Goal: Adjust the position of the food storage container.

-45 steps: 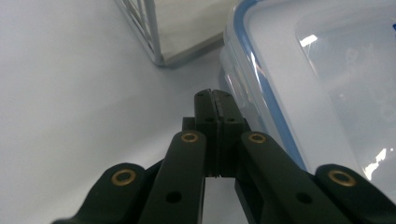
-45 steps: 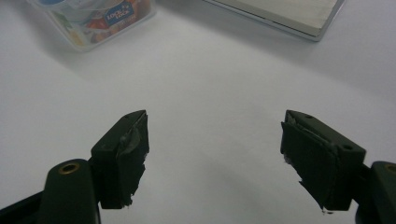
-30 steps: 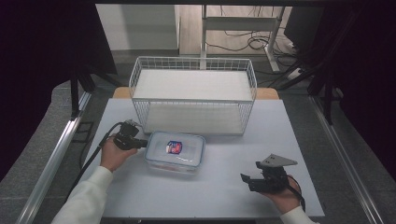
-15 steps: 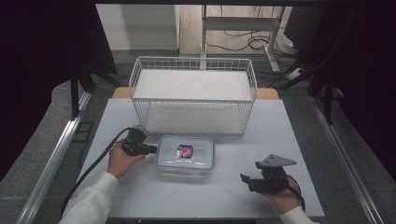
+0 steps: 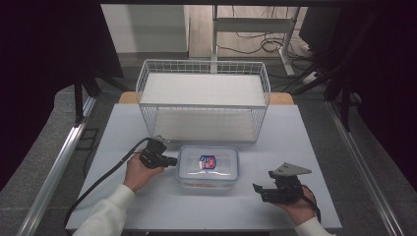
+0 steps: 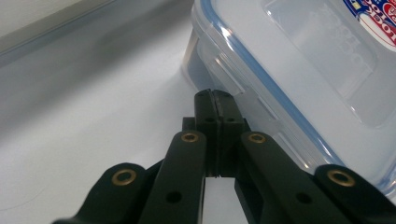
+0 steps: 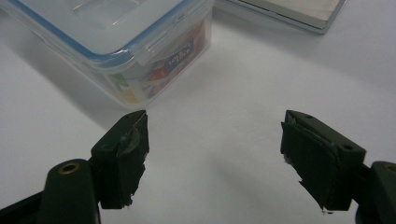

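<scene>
The plastic container (image 5: 208, 166) sits lid-on near the middle of the white table (image 5: 314, 147), just in front of the wire basket (image 5: 204, 101), which stands empty at the far side. In the high view, the left gripper (image 5: 172, 161) lies level at the container's left end, its tip against the short side wall; a closed tip held low like this looks suited to nudging the box sideways along the table rather than lifting it. The right gripper (image 5: 256, 189) rests on the table to the right and nearer the person, apart from the container, probably kept out of the way while the other hand works.

In the left gripper view, the 2 jaws are pressed together with nothing between them, and their joined tip (image 6: 215, 100) meets the container (image 6: 299, 70) at its side latch under the blue-sealed lid. The low contact point likely keeps the box from tipping when pushed.

In the right gripper view, the jaws stand wide apart over bare table, gripping nothing (image 7: 212, 130). The container (image 7: 116, 42) lies ahead and to the left, its lid clipped down and coloured packets visible through the clear wall. A flat pale board (image 7: 285, 11) lies at the far right.
</scene>
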A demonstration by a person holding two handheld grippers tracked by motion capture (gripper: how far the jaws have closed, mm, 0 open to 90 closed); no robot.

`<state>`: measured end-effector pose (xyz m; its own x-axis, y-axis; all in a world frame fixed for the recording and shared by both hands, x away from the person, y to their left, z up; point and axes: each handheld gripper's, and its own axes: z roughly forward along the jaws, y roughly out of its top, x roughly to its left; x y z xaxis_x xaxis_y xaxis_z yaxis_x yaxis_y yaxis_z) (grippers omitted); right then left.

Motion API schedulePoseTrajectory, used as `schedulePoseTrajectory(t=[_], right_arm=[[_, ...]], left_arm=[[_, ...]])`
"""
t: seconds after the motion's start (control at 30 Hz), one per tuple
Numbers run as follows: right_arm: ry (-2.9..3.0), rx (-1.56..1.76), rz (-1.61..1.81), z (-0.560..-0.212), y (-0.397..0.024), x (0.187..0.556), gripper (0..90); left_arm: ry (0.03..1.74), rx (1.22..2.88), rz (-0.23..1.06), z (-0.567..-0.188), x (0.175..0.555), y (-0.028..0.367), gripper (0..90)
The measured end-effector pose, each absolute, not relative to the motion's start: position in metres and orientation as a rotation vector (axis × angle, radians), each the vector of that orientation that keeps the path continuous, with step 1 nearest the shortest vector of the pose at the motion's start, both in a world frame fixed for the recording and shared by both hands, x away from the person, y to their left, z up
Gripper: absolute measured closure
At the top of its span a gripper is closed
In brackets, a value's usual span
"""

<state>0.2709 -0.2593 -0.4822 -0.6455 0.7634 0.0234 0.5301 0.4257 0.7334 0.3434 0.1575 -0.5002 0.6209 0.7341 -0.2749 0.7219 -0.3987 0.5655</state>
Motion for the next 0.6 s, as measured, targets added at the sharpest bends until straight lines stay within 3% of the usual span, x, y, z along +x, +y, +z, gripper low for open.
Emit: schedulePoseTrajectory(t=[0.4,0.6], right_arm=[[2.364,1.121,1.052,-0.481,-0.259,0.272,23.0],[2.355,1.106,1.073,-0.479,-0.259,0.271,23.0]], left_arm=[[1.111,2.172,0.04,-0.5,0.342,0.157,89.9],[1.127,2.083,0.077,-0.491,0.332,0.174,89.8]])
